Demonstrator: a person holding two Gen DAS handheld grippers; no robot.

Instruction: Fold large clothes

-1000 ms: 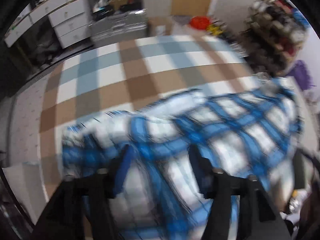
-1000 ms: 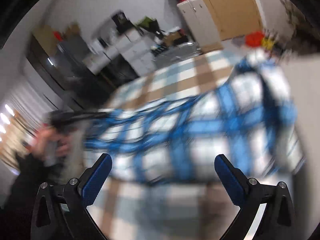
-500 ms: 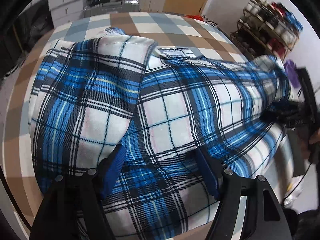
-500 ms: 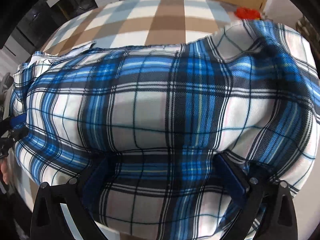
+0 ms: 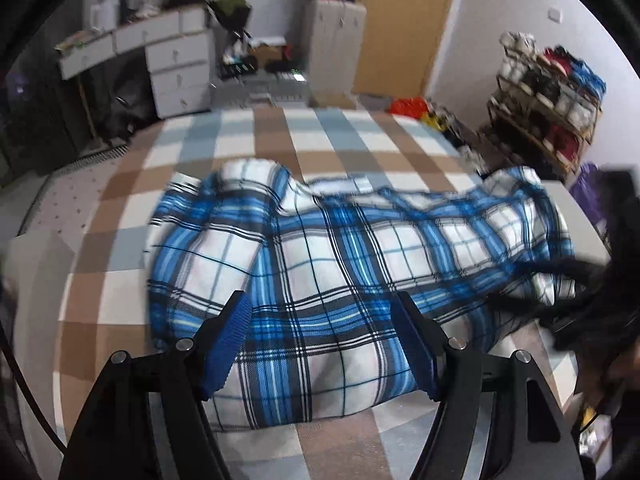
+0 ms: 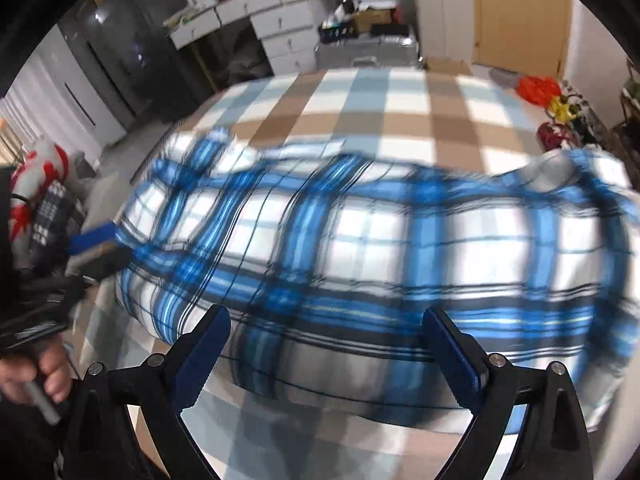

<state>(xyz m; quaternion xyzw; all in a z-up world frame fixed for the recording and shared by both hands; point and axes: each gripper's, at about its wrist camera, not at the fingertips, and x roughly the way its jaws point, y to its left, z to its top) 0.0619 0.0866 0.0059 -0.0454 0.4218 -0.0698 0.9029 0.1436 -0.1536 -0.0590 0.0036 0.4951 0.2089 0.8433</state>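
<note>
Shirt (image 5: 340,264), blue and white plaid, bunched in a long heap across checked bedspread (image 5: 280,136). Left gripper (image 5: 320,340) spread wide above near hem, blue pads (image 5: 228,340) off the cloth, grasping nothing. Right gripper (image 6: 326,352) likewise spread, released, hovering over near edge; blurred cloth beyond.

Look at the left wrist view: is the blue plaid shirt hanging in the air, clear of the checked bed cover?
No. The plaid shirt lies bunched on the checked cover, with the left gripper open over its near edge.
</note>
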